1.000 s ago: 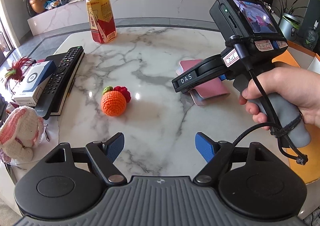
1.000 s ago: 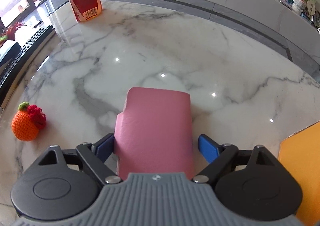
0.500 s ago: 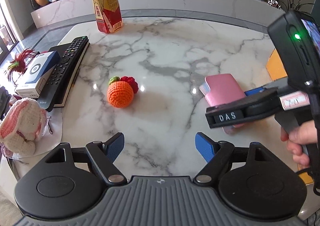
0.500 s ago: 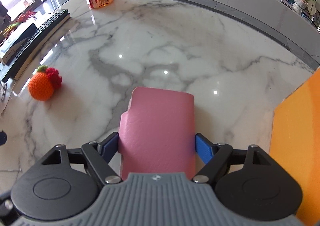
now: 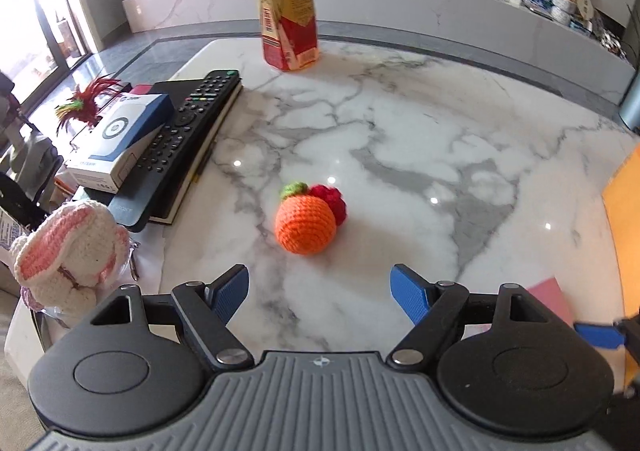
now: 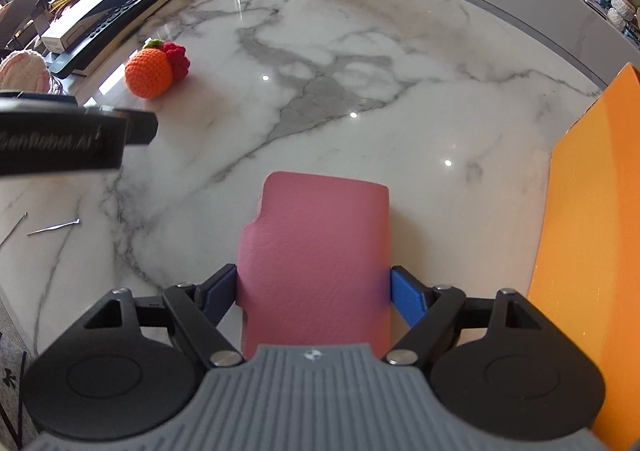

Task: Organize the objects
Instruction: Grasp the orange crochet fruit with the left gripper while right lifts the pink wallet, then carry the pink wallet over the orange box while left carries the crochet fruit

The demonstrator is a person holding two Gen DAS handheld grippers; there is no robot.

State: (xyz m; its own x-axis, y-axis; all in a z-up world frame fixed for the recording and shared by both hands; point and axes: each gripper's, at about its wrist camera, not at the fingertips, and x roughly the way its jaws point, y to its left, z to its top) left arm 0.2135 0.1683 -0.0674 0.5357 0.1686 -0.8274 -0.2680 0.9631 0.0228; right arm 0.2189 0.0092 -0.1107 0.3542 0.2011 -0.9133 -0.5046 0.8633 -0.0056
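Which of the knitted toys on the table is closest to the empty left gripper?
The orange crochet fruit, lying on bare marble just ahead of the open left gripper. The pink-and-white knitted bunny sits off to the side at the table's edge.
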